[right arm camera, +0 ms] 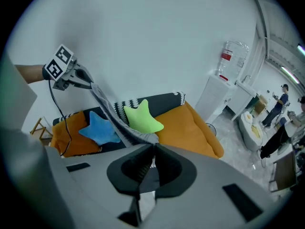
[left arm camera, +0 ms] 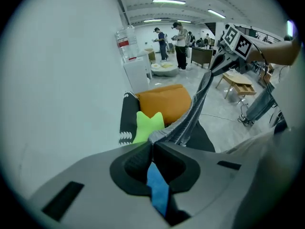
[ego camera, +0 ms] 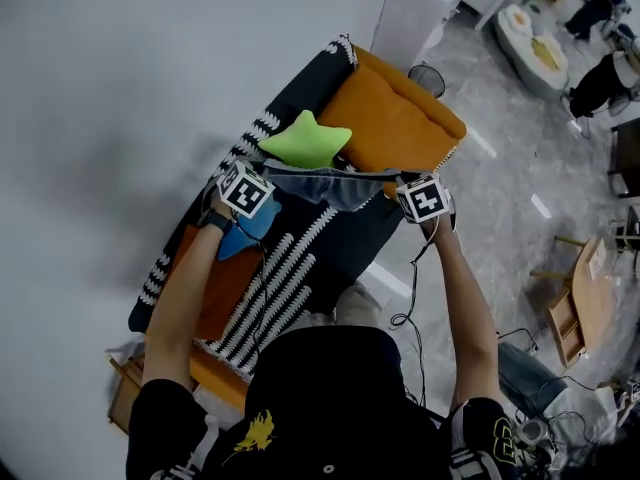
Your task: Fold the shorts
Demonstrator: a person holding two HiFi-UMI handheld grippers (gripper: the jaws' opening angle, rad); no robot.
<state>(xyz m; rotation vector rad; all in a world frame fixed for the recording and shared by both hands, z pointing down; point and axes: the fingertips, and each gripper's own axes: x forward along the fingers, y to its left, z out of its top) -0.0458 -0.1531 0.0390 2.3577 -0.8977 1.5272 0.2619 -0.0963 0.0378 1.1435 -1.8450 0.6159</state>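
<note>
Shorts (ego camera: 322,185) look edge-on in head view, shape hard to tell. Blue star (ego camera: 250,230) partly behind left gripper (ego camera: 258,180). It & right gripper (ego camera: 402,190) are both pinched tight on the shorts' ends, cloth stretched btwn them above sofa (ego camera: 335,248).

White wall (ego camera: 150,68), grey floor (ego camera: 520,148), dark sofa (ego camera: 345,243) with orange cushions (ego camera: 400,118), white water dispenser (ego camera: 415,13), ceiling strip lights (left arm camera: 167,1)

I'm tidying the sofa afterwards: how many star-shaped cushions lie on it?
2. The green star cushion lies beside the large orange cushion; the blue star cushion lies next to it, further along the sofa. The held-up shorts may hide others.
</note>
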